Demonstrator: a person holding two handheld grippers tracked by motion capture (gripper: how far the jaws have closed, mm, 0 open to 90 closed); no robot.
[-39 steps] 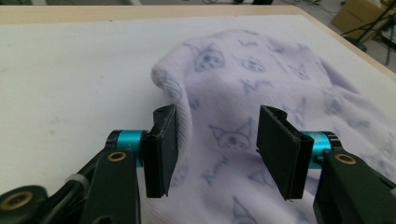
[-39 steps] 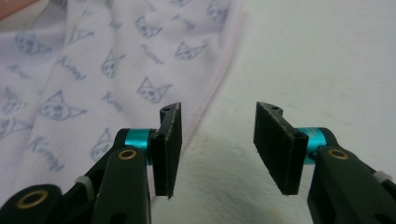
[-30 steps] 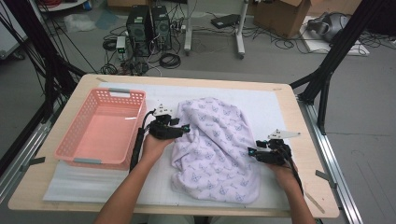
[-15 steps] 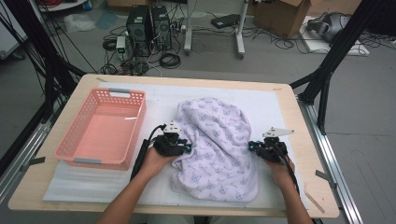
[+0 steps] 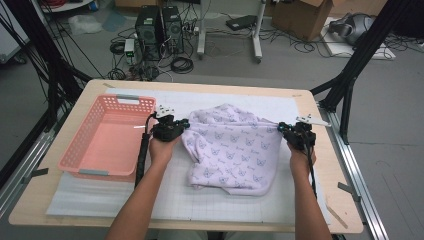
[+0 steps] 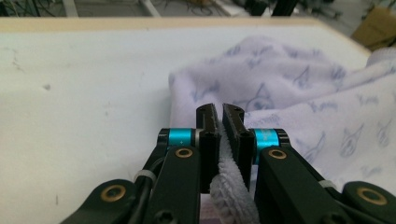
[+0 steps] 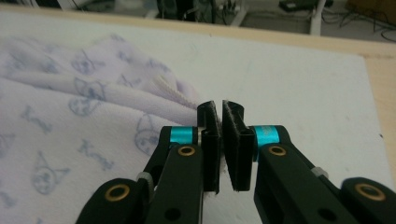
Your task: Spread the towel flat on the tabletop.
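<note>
Since a second back: pulled apart, both hands, and slid up the frame, so the cloth [image 5: 232, 150] went from a rumpled heap to a sheet stretched wide across the middle of the frame. Jaws had just been closing too, with fabric between them.

Left gripper [image 5: 184, 125] clamped on the cloth's left top corner, just right of the basket [image 5: 82, 162]; in the left gripper view a thick fold of fuzzy pile squeezed between the pads [image 6: 208, 135]. Right gripper [image 5: 281, 128] pinched tight on the opposite corner at right centre; in its own view only a thin hem edge caught between the jaws, ribbed stitching poking out just left of them.

Risk-wise, probably: that skinny bite on the right could slip out if tugged harder or lifted fast, dropping one corner and collapsing the spread. Lower half lay bunched and folded under at bottom centre on the mat [image 5: 280, 107], so could drag or fold crooked. Left hand sat close to the basket rim, might snag it on a swing.

Cloth itself: soft fleece or terry, pale lilac, printed with little cat-ish faces, floppy, rounded lower edge. Basket: pink rigid plastic lattice, rectangular, grey handles. Mat: white, smooth, faint grid. Table [image 5: 320, 165]: light wood.
</note>
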